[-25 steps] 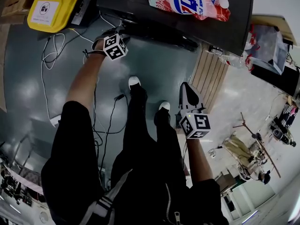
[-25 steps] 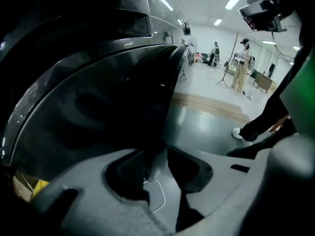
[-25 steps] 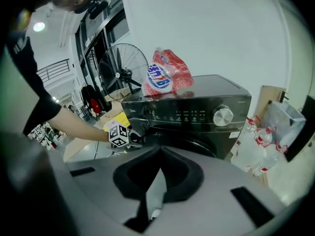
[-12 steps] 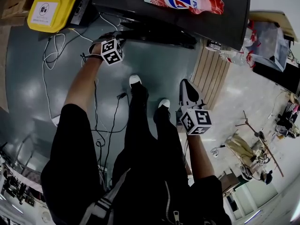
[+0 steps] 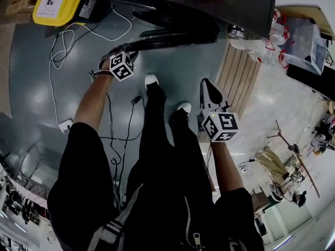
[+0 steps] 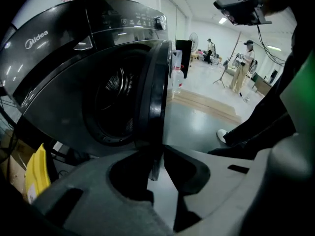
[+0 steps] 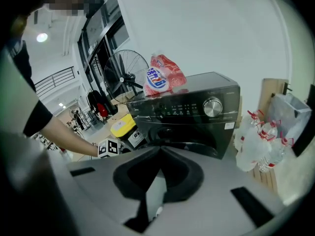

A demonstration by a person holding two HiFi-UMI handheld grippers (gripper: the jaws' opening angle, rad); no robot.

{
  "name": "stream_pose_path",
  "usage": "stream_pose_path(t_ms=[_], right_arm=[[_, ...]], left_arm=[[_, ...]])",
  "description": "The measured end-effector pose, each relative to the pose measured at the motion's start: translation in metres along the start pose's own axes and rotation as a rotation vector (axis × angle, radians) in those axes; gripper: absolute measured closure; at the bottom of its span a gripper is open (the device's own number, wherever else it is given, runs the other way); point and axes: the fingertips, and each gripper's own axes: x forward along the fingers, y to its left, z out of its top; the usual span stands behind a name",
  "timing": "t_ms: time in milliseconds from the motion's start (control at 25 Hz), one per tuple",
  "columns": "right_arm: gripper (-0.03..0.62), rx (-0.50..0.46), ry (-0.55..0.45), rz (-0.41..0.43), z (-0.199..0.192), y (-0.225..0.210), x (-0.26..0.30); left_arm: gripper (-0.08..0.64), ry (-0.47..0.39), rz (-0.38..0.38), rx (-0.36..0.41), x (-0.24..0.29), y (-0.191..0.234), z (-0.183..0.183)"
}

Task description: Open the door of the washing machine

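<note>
Facing: you stand over a dark washing machine (image 5: 209, 4) on the grey floor (image 5: 31, 98); the head view looks steeply down past your legs.
Door: the round door (image 6: 157, 92) stands swung partly out from the machine's front. Its free edge is on your left, and the drum opening (image 6: 115, 97) shows behind it.
Left claw: your left claw (image 6: 156, 149) is at the door's free edge. Its jaws are closing with the rim between them, and the pads look pressed on either side of it.
Right claw: your right claw (image 7: 160, 150) hangs above the floor just beside your right shoe (image 5: 184, 106), well apart from the machine. Its jaws meet at the tips with nothing between them.
On top: a red and white bag (image 7: 162, 77) lies on the machine's lid.
Left of machine: a yellow container (image 5: 57, 1) sits on the floor by the machine's left corner. A white cable (image 5: 57, 51) loops over the floor near it.
Right of machine: clear bottles (image 7: 256, 141) with red caps stand by a slatted wooden board (image 5: 235, 82).
</note>
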Motion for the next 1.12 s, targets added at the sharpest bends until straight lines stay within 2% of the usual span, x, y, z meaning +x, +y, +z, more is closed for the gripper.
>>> stream_pose_path(t_ms=[360,640,920,1120], right_arm=[[0.589,0.015,-0.022,0.031,-0.029,-0.014,-0.048],[0.588,0.037,-0.044,0.03,-0.06,-0.035,-0.089],[0.588,0.056,-0.064,-0.002,-0.09,-0.058,-0.136],[0.589,0.101,-0.083,-0.051,-0.11,-0.077,-0.17]], left_arm=[[0.482,0.011,-0.049,-0.128,-0.001,-0.109,-0.002],[0.469,-0.007,-0.1,-0.208,0.008,-0.196,0.017],[0.463,-0.089,-0.091,-0.4,0.023,-0.263,0.048],[0.459,-0.107,-0.06,-0.518,0.03,-0.309,0.076]])
